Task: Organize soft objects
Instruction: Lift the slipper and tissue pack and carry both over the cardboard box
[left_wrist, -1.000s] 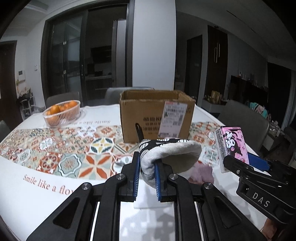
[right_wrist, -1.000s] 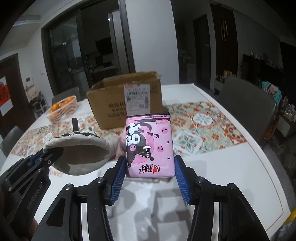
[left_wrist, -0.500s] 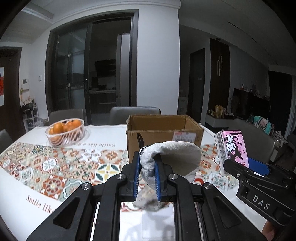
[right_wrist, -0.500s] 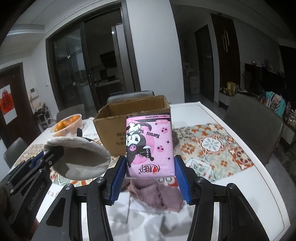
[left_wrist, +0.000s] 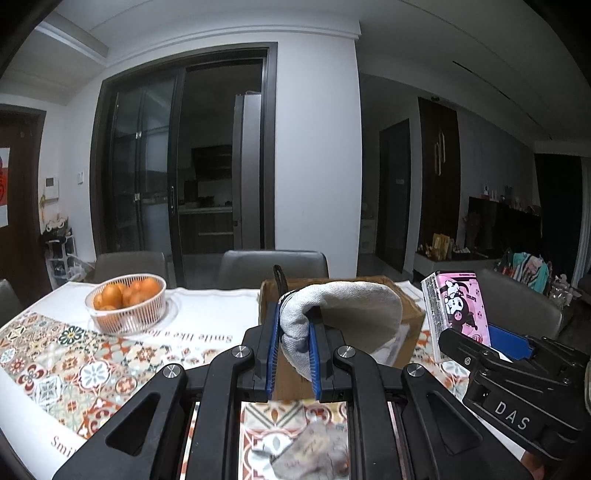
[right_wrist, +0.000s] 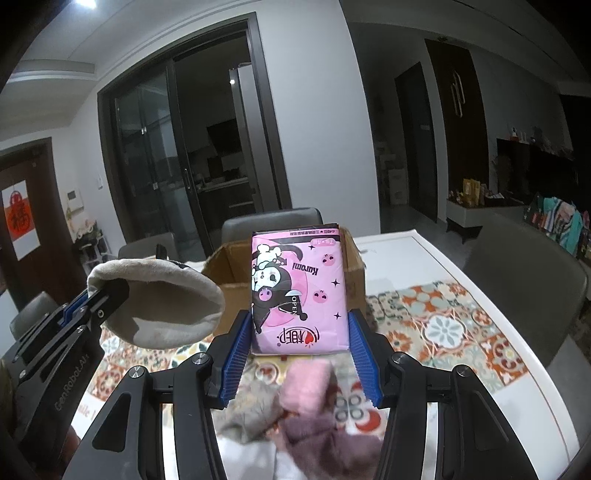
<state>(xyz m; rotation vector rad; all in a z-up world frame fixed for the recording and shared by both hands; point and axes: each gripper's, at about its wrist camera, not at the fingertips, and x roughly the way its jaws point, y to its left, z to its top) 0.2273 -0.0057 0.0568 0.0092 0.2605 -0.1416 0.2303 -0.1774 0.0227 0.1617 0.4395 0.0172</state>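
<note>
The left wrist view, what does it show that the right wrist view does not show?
Only the left wrist view shows the basket of oranges and the left claw shut on the oven mitt.

Only the right wrist view shows the pink pack's printed front held in the right claw, and the pink cloth below it.

Both show the mitt, the pack, the cardboard box and the patterned tablecloth.

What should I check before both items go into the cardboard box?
1. Left gripper clamped on the oven mitt: ok.
2. Right gripper holding the pink tissue pack: ok, pads at both sides.
3. Cardboard box open at the top: ok, flaps up.
4. Room inside the box: cannot tell, interior hidden.
5. Both items above the box rim: cannot tell.
6. Soft cloths left on the table: not ok, not yet packed.
</note>
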